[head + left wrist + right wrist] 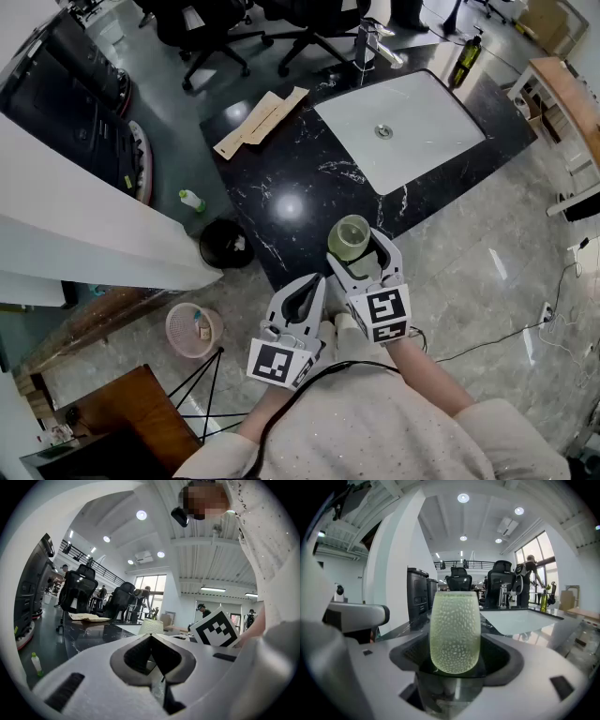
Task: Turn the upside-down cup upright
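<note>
— Black marble table (281,187) with a white sink (412,131) takes most of the room here; office chairs (216,28) stand behind it. Where is the cup?

— The cup (350,239) stands at the near edge of the table, its long axis vertical, directly between the jaws of the right hand-held gripper (366,258).

— Is it grasped?

— I think not. The jaws are wide apart, and a dark space shows at each side of the cup. The left hand-held gripper (302,300) is clenched on nothing, just beside the right one, a little further back.

— Which hand is nearer?

— The right one. It should only need to close and then roll the cup over.
</note>
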The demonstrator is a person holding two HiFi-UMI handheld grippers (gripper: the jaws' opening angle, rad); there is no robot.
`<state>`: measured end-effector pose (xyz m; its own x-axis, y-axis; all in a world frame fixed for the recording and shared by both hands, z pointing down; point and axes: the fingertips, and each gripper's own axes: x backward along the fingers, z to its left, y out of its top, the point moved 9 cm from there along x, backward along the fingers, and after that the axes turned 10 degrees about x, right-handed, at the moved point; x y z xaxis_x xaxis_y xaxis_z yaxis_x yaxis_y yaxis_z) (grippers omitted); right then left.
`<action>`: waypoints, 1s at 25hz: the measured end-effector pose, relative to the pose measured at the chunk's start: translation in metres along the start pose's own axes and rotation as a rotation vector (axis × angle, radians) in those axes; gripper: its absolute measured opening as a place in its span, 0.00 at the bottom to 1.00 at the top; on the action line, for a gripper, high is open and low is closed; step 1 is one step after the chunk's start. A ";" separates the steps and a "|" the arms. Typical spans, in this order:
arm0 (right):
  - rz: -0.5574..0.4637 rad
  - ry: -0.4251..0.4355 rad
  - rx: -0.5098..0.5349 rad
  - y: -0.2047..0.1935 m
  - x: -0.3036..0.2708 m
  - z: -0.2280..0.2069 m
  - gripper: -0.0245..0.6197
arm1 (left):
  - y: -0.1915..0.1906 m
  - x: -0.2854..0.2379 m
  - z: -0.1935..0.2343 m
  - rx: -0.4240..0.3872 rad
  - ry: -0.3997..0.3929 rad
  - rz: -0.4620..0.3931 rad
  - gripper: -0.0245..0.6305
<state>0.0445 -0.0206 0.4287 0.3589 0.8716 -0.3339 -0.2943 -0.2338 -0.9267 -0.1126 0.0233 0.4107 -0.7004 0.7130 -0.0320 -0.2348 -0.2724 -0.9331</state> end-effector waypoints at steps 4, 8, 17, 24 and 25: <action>-0.005 0.014 0.019 -0.001 -0.002 -0.006 0.55 | -0.004 -0.007 0.000 0.002 -0.003 0.001 0.05; 0.011 0.068 0.013 -0.001 0.000 -0.008 0.55 | -0.005 -0.008 -0.002 0.013 0.018 0.001 0.05; 0.006 0.330 -0.526 0.007 0.004 -0.009 0.54 | 0.003 0.007 -0.005 0.010 0.100 -0.024 0.05; -0.050 0.653 -1.079 0.000 -0.006 0.010 0.54 | 0.005 0.032 0.004 0.018 0.198 -0.046 0.05; -0.060 0.695 -1.164 -0.003 -0.008 0.014 0.54 | 0.005 0.034 0.005 0.016 0.208 -0.049 0.05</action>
<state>0.0305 -0.0208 0.4365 0.8159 0.5780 0.0151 0.5259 -0.7310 -0.4348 -0.1410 0.0432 0.4068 -0.5343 0.8431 -0.0609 -0.2771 -0.2427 -0.9297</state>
